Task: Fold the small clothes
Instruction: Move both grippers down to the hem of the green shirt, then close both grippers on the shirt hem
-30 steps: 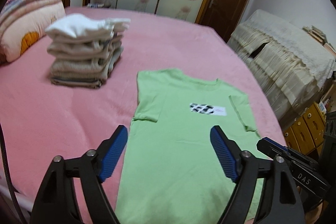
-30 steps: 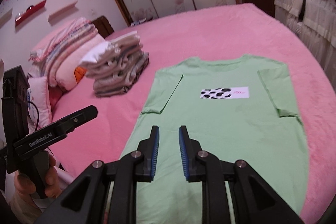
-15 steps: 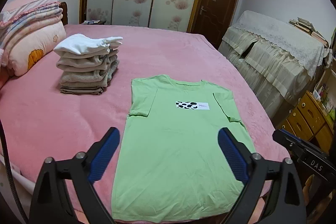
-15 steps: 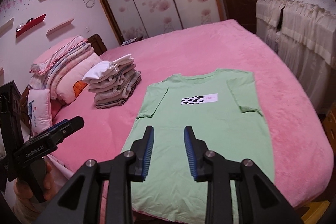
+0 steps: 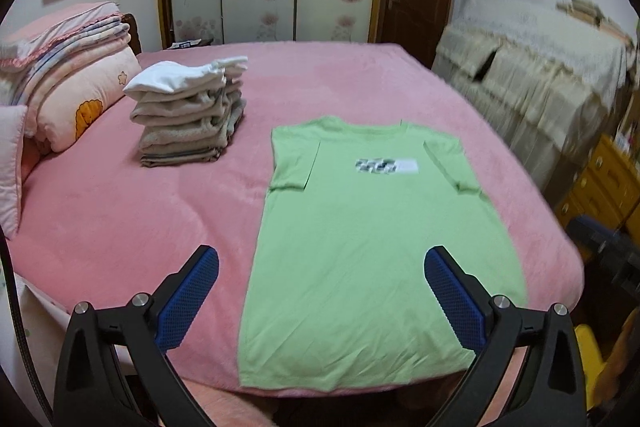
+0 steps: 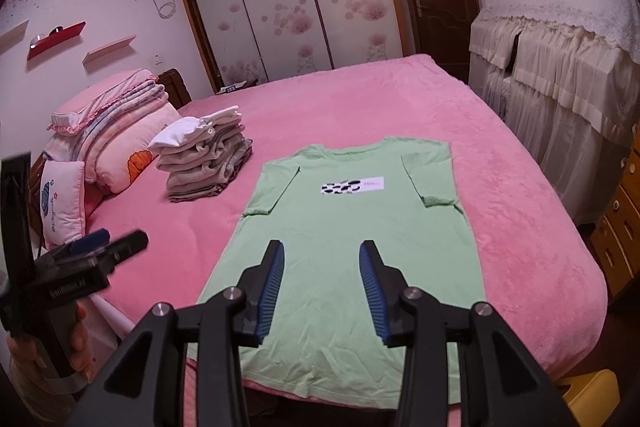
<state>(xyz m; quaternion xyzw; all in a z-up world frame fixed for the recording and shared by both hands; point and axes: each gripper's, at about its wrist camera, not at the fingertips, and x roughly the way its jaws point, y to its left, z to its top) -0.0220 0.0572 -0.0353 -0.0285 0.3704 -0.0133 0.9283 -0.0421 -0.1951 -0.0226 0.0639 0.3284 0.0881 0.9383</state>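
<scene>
- Green T-shirt (image 5: 360, 247) is lying flat on the pink bed (image 5: 120, 227)
- Left gripper (image 5: 320, 291) jaws are opening wide, holding nothing
- Right gripper (image 6: 322, 287) jaws are opening partway, holding nothing

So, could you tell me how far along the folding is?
Done: a stack of folded clothes sits on the bed. In hand: nothing; both grippers, left and right, have just been opening, empty, above the green shirt, which has both sleeves tucked in. Left: folding the shirt.

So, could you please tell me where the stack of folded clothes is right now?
In both wrist views the stack of folded clothes sits on the pink bed, left of the flat green T-shirt and just right of the pillows at the headboard.
</scene>
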